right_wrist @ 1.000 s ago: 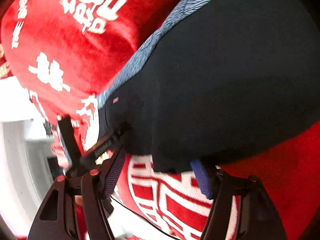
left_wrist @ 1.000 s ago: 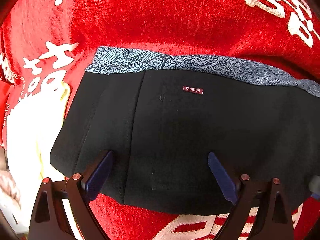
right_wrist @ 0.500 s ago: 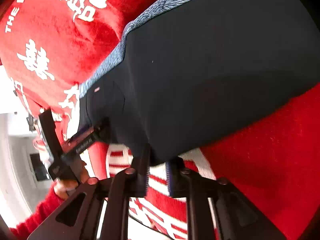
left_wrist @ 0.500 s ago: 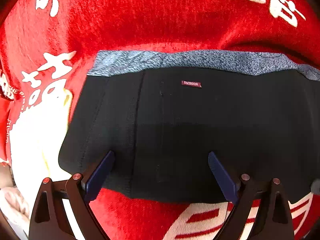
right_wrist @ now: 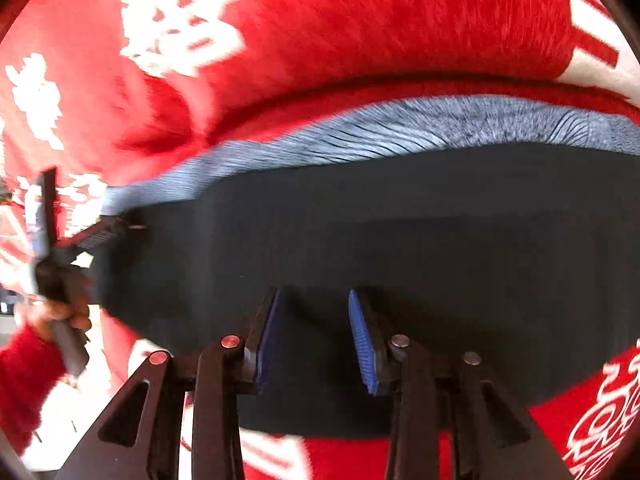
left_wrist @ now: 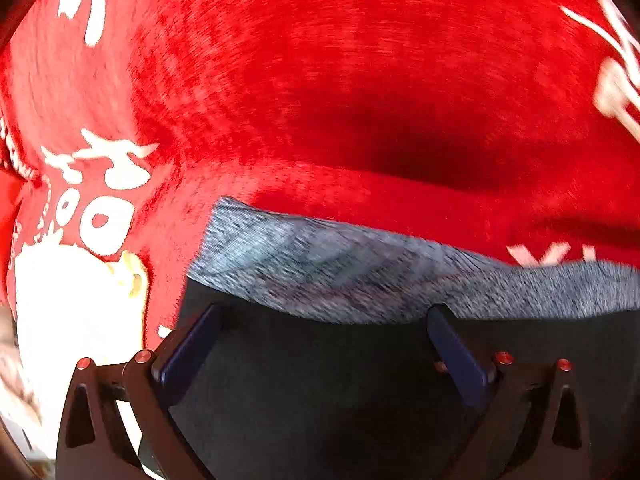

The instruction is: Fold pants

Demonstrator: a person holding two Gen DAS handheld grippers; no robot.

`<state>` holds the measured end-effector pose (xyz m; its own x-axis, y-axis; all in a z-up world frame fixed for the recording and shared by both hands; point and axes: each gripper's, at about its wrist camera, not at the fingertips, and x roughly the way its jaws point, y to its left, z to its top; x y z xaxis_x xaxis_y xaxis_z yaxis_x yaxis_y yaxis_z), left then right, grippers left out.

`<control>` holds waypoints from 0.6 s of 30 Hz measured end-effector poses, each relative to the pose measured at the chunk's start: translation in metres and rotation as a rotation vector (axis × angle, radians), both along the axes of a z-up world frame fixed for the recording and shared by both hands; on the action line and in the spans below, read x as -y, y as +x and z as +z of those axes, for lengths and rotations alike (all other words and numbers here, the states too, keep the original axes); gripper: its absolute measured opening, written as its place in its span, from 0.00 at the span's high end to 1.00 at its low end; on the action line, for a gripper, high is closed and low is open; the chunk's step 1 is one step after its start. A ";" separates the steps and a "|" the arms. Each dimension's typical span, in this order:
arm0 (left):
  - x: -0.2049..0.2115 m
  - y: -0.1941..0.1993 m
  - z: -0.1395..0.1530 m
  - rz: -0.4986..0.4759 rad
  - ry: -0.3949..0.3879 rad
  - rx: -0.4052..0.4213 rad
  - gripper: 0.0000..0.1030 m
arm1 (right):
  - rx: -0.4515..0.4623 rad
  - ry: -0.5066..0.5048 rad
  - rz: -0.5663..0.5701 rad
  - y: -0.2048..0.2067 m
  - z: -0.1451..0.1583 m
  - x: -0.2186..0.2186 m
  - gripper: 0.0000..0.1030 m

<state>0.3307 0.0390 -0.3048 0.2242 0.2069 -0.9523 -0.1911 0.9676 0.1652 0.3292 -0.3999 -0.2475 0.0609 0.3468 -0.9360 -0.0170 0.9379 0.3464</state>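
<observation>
**Both grippers loose above the folded pants**

Here we are over the red blanket (left_wrist: 360, 60), white lettering all across it, and the black pants (right_wrist: 400, 220) lie folded flat on top, the grey patterned waistband (right_wrist: 420, 128) running along the far edge. The left gripper (left_wrist: 324, 344) hangs over the pants just short of the waistband (left_wrist: 360, 276), its fingers (left_wrist: 192, 344) spread wide, and they have just opened that bit further. Nothing is caught between them, only black cloth (left_wrist: 320, 400) showing below. Over to the right gripper (right_wrist: 314, 336): its fingers (right_wrist: 362, 340) stand partly apart, blue pads facing each other, having just been opening, and no fabric is pinched in the gap. At the left of the right wrist view, a hand (right_wrist: 60, 314) in a red sleeve (right_wrist: 24, 376) grips the left tool's handle, at the pants' left end.
</observation>
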 end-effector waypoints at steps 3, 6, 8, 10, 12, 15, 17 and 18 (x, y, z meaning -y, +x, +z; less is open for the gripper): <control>-0.010 0.002 0.004 0.004 0.026 -0.008 0.00 | 0.019 -0.055 -0.051 0.011 0.003 0.019 0.63; -0.008 -0.005 0.015 0.005 0.048 -0.025 0.00 | -0.005 -0.077 -0.128 0.011 0.013 0.042 0.59; 0.003 -0.017 0.026 -0.015 0.020 -0.034 0.00 | -0.012 -0.068 -0.151 0.001 0.024 0.055 0.50; 0.021 -0.030 0.035 -0.058 -0.007 -0.042 0.00 | -0.015 -0.073 -0.143 -0.015 0.035 0.063 0.41; 0.050 -0.043 0.043 -0.123 -0.015 -0.045 0.00 | -0.026 -0.076 -0.136 -0.030 0.041 0.072 0.41; 0.108 -0.066 0.052 -0.211 -0.035 -0.033 0.00 | -0.053 -0.063 -0.154 -0.056 0.047 0.093 0.40; 0.144 -0.075 0.057 -0.253 -0.063 -0.023 0.00 | -0.076 -0.057 -0.184 -0.068 0.047 0.106 0.40; 0.157 -0.077 0.059 -0.265 -0.078 -0.021 0.00 | -0.085 -0.049 -0.204 -0.074 0.047 0.116 0.40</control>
<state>0.2536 -0.1178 -0.2462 0.2411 0.0689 -0.9681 0.0734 0.9933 0.0890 0.2549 -0.5158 -0.2009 0.0449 0.2891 -0.9563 0.2020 0.9348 0.2921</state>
